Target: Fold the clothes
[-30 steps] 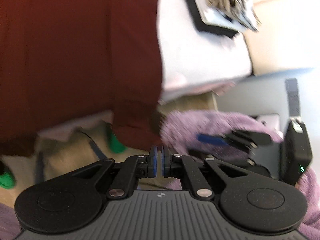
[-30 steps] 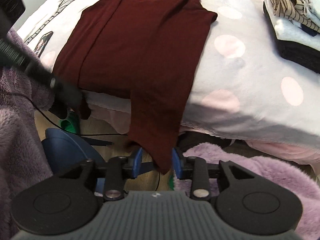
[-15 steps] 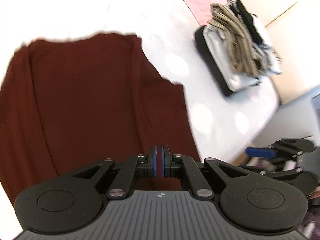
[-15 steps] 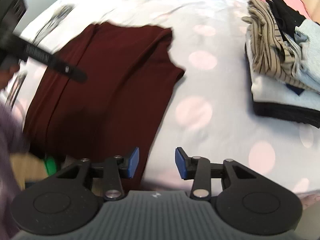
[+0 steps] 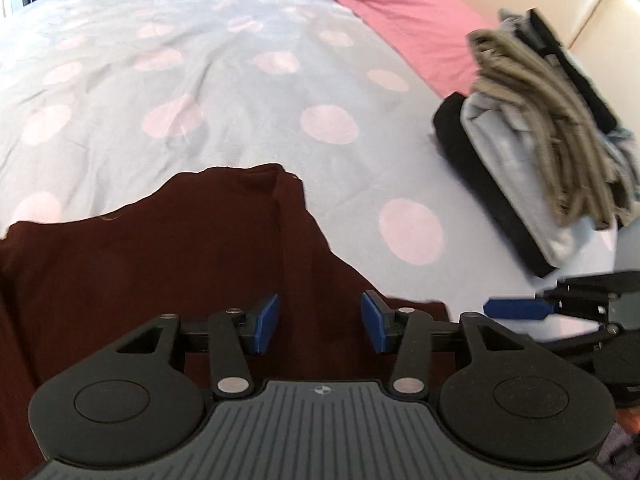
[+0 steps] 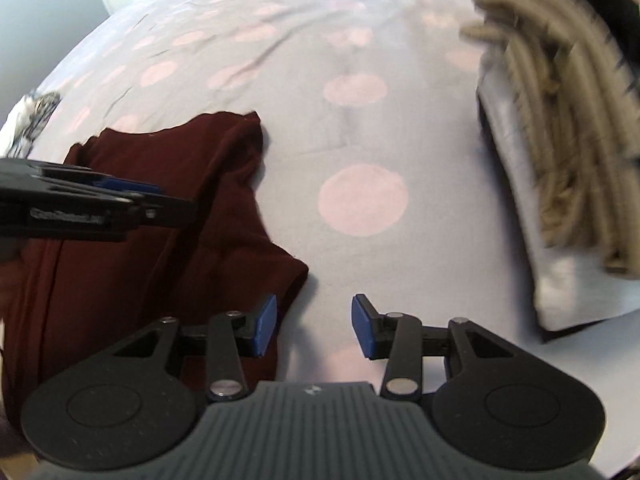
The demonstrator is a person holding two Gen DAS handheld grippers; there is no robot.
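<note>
Left wrist: the left gripper [image 5: 318, 324], clenched a moment ago, had just spread open, releasing the shirt [image 5: 160, 272] lying beneath it; the fold seemed laid. Right wrist: the right gripper [image 6: 313, 326] stood open, empty, with the shirt's edge [image 6: 288, 280] to its left.

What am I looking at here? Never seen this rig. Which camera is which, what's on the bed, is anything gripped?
No robot arm: a person carries a handheld two-finger tool in each hand, each with a fisheye camera looking along its blue-padded fingers. One picture is from the left tool, the other from the right tool; each also sees the other at its edge. Below lies a bed cover with pink dots. On it are a dark red garment, partly folded, and a stack of folded clothes, with a pink pillow behind. Nothing is gripped: the left jaws have just opened over the garment, and the right jaws stand open at its edge.
</note>
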